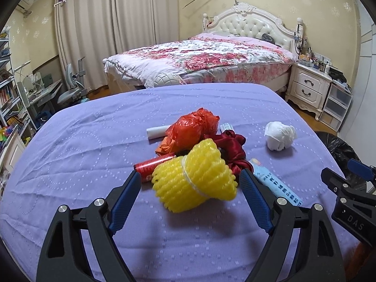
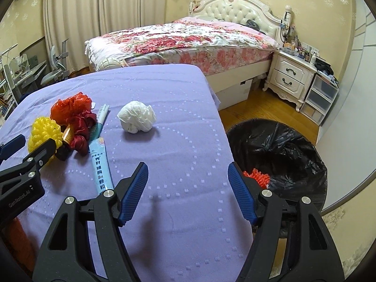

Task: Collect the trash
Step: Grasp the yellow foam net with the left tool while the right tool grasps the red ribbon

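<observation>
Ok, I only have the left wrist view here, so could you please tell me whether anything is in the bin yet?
Observer: Yes. The bin stands on the floor by the table's right edge, and an orange foam net lies inside.
Operator: Thank you. Is the right gripper carrying anything?
Observer: No. The right gripper is open and empty, above bare purple cloth.
Operator: And what lies straight ahead of it?
Observer: The white paper wad, sitting apart from the pile of trash.
</observation>
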Available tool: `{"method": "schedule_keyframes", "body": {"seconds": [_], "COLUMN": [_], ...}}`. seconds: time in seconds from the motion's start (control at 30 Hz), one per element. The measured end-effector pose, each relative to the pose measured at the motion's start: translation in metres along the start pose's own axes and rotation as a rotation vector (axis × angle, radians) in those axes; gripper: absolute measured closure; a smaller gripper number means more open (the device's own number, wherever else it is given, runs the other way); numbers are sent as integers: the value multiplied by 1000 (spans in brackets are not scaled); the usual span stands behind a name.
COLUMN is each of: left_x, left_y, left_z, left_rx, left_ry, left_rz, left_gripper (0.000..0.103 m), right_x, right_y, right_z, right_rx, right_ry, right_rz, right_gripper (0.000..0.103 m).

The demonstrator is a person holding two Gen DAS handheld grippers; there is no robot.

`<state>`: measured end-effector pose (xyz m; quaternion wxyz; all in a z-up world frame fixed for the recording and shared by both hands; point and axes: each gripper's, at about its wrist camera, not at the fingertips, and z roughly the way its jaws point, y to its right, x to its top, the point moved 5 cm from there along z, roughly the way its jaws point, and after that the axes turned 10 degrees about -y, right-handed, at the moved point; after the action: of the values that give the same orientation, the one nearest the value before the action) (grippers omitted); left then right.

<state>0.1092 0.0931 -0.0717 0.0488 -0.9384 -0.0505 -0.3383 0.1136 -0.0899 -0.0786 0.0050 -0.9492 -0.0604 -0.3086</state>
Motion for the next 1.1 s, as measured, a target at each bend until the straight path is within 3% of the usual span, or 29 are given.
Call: {"method": "schedule_keyframes", "body": {"seconds": [0.2,0.27,0.67,0.83,1.1], "left_x": [2,2,-4,-4,-9], "left_y": [0,0,-7,-25,-67], "left_z": [6,7,-8,-21,-22], "left_rx": [-44,-56,-78,-59,33], "left_ry": [-18,-22,-8,13,13], "left_rz": [-1,-1,14,-3,-44], "left_gripper": [21,32,38,38,38], "right_x": [8,10,16,18,23], "right_y": [-7,-10,-27,-43,-80], "right_z": [4,4,-3,-6,-1], "right_rx": [7,10,16,30,67], "right_ry": [2,4,21,28,21], "right_rz": [-16,-22,-54,-85,-146], "right_gripper": [34,34,34,34,34]}}
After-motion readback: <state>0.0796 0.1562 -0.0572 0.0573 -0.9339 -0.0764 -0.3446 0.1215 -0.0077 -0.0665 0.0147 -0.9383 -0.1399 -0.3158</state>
